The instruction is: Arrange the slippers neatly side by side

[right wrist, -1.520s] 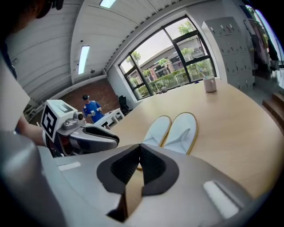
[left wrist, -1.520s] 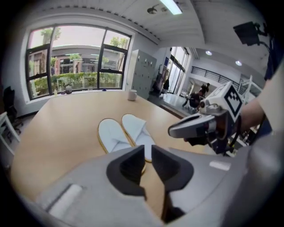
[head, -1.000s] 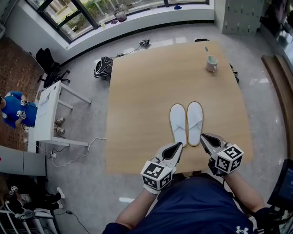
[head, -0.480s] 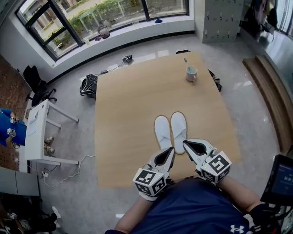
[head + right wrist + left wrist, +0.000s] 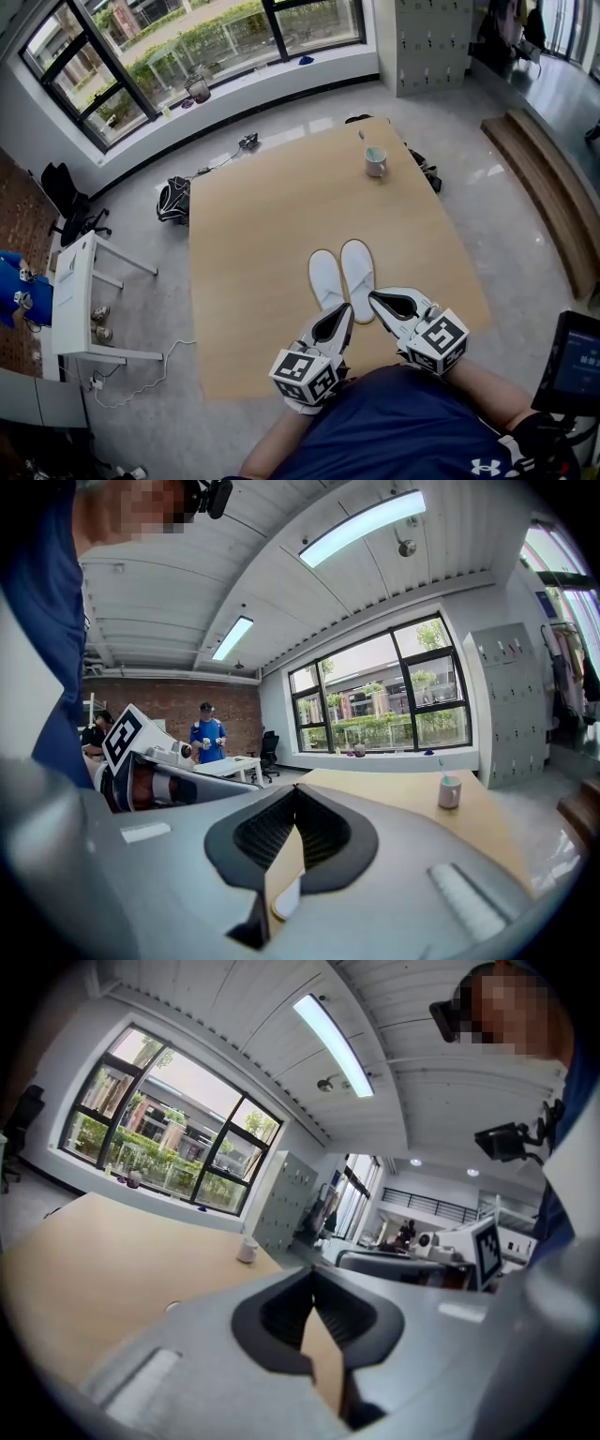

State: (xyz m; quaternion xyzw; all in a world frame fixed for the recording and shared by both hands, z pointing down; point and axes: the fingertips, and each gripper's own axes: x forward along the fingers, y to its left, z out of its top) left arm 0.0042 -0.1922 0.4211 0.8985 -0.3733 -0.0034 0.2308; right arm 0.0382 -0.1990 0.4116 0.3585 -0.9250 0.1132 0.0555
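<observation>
Two white slippers, the left one (image 5: 326,278) and the right one (image 5: 357,267), lie side by side on the wooden table (image 5: 253,234), toes pointing away from me. My left gripper (image 5: 345,309) hovers just behind the left slipper's heel, jaws shut and empty. My right gripper (image 5: 373,298) hangs just behind the right slipper's heel, also shut with nothing in it. In the left gripper view the shut jaws (image 5: 314,1274) point across the table. In the right gripper view a bit of slipper (image 5: 289,897) shows below the shut jaws (image 5: 295,794).
A white mug (image 5: 376,161) stands near the table's far right corner. On the floor to the left are a white desk (image 5: 94,272), a dark bag (image 5: 173,199) and a black chair (image 5: 66,192). Wooden steps (image 5: 539,178) run along the right; a screen (image 5: 572,361) sits near right.
Both grippers have lifted a little off the table behind the slippers' heels, and the right one has rolled. The slippers have stayed side by side.
</observation>
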